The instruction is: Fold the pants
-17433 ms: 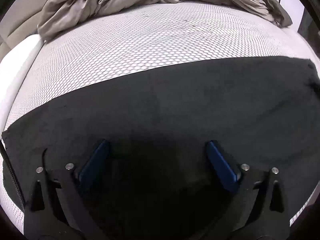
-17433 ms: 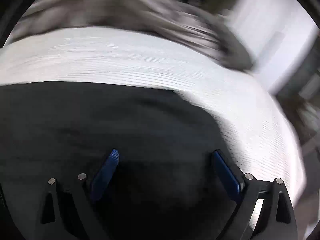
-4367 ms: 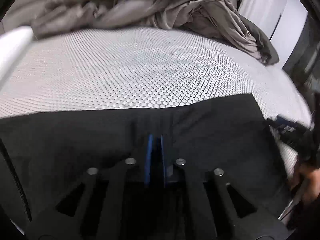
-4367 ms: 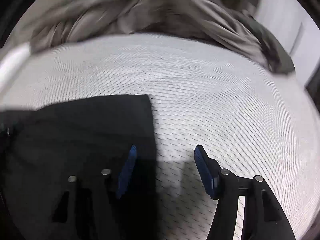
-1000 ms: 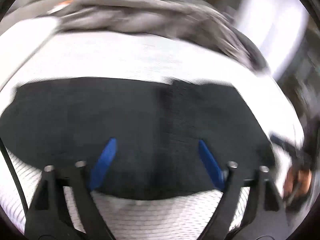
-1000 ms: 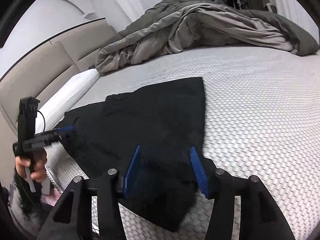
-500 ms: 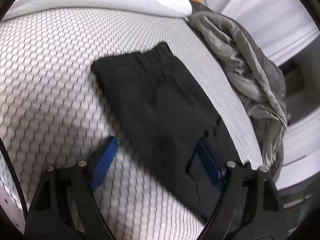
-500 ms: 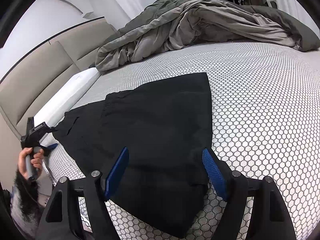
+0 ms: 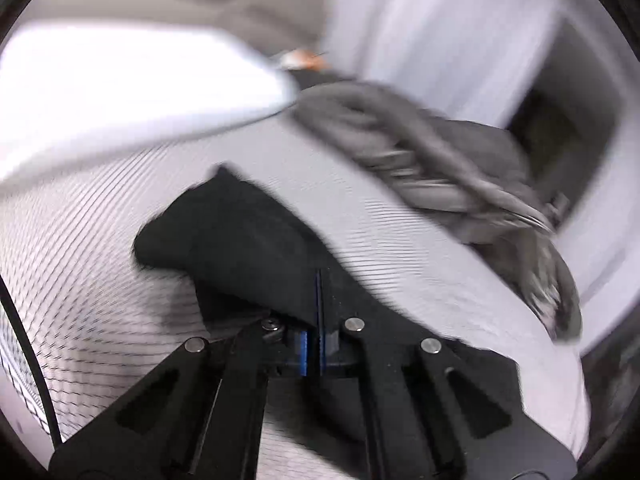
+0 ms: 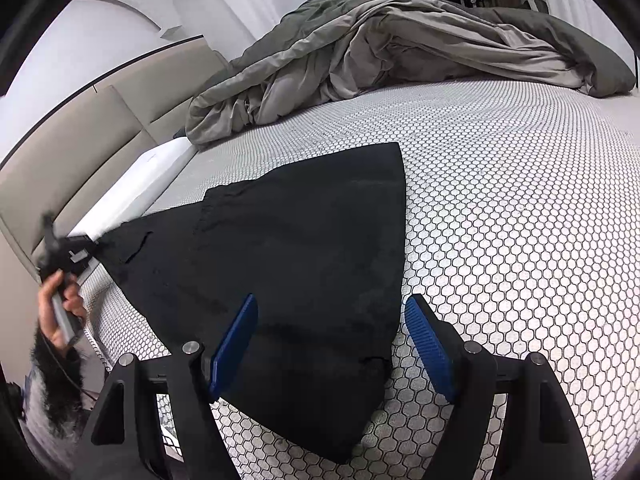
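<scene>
Black pants (image 10: 288, 248) lay on honeycomb-patterned mattress (image 10: 520, 208), below rumpled grey duvet (image 10: 380, 52). Left gripper (image 9: 319, 300) just snapped closed, clenched on pants' edge, cloth lifted over blue pads; view blurred. Right gripper (image 10: 332, 344) spread wide, poised over pants' near corner, gripping nothing. Left hand (image 10: 60, 304) visible at far edge.

Left wrist view motion-smeared: duvet (image 9: 452, 168) streaked (folds unreadable); pants (image 9: 248, 248) edge hidden behind left tongs (image 9: 318, 320).
</scene>
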{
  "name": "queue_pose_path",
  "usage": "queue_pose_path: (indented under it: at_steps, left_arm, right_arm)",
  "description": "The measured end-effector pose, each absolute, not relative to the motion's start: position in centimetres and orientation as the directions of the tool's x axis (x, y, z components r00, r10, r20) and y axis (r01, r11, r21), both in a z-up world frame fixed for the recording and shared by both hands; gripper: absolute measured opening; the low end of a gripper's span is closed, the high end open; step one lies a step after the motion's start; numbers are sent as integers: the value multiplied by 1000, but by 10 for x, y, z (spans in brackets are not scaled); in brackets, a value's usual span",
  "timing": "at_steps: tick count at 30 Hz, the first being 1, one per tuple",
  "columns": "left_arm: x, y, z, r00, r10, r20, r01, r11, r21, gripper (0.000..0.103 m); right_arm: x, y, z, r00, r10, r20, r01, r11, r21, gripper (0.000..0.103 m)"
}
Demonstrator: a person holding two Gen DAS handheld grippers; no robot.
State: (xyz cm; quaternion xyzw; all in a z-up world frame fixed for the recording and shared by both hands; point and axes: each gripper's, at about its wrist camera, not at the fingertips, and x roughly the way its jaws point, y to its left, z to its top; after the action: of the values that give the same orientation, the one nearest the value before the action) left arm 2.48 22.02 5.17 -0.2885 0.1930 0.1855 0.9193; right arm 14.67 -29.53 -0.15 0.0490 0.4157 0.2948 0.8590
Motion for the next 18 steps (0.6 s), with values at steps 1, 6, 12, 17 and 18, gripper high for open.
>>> queue_pose_path:
  at_steps: [1,6,12,17,18]
  left_arm:
    - [27,197,67,876,214,-433,-409,805,-430,0]
    - [50,48,103,909,-101,-404,-35,948,-317,1]
    - [91,-100,24,527,-545,-653,479,825,-302,68]
    - [89,-88,5,514,-533,-672,474,829,-295,68]
    - [84,-81,9,529,-536,-658,468,831,-301,68]
  right_arm:
    - [146,-294,-1,482,545,-686,-468,822,324,77]
    - [145,-302,13,524,542,-657,-460,829,317,78]
    - [152,-340,15,578,503,-643,-366,864,346,78]
    - [159,-359,9,567,494,-659,-319,869,377,78]
    - [161,-360,7,557,506,-658,-312,862,399,78]
